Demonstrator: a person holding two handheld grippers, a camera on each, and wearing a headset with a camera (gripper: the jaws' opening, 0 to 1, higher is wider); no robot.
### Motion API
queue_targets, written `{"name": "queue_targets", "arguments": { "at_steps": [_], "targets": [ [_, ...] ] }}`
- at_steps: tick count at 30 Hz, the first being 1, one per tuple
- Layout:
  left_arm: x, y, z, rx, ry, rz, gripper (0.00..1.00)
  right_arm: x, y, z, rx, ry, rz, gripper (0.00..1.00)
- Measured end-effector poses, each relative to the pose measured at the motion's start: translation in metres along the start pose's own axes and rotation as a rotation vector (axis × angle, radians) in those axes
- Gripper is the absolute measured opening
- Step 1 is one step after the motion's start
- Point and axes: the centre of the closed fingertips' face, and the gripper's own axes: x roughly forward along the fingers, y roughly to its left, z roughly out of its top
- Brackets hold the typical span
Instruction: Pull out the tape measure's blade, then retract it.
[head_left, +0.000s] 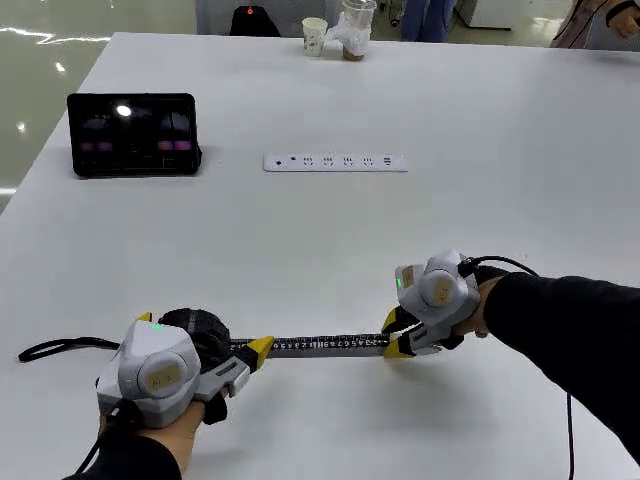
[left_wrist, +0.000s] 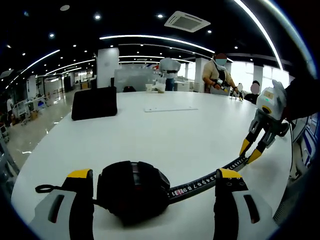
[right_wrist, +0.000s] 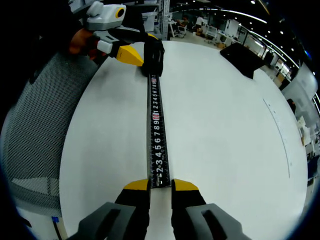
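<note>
Right claw (right_wrist: 160, 186) is pinched narrow on the tip of the blade (right_wrist: 157, 125), which runs out straight and flat along the desk (head_left: 480, 200). At the other end, the black tape measure (left_wrist: 131, 192) sits on the desk between the jaws of the left claw (left_wrist: 155, 175), and those stand wide around it. A black strap (head_left: 55, 347) trails off behind it.
</note>
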Motion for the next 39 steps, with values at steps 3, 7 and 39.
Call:
{"name": "queue_targets", "arguments": {
  "at_steps": [3,7,39],
  "targets": [
    [0.000,0.000,0.000,-0.003,-0.001,0.002,0.99,0.001,0.001,0.000,-0.005,0.007,0.009,0.13],
    [-0.002,0.003,-0.002,-0.018,0.002,0.011,0.99,0.002,0.000,0.000,0.003,0.014,0.018,0.13],
    [0.007,0.031,-0.020,-0.131,0.092,0.104,0.62,0.003,0.002,-0.001,0.026,0.069,0.019,0.11]
  ]
}}
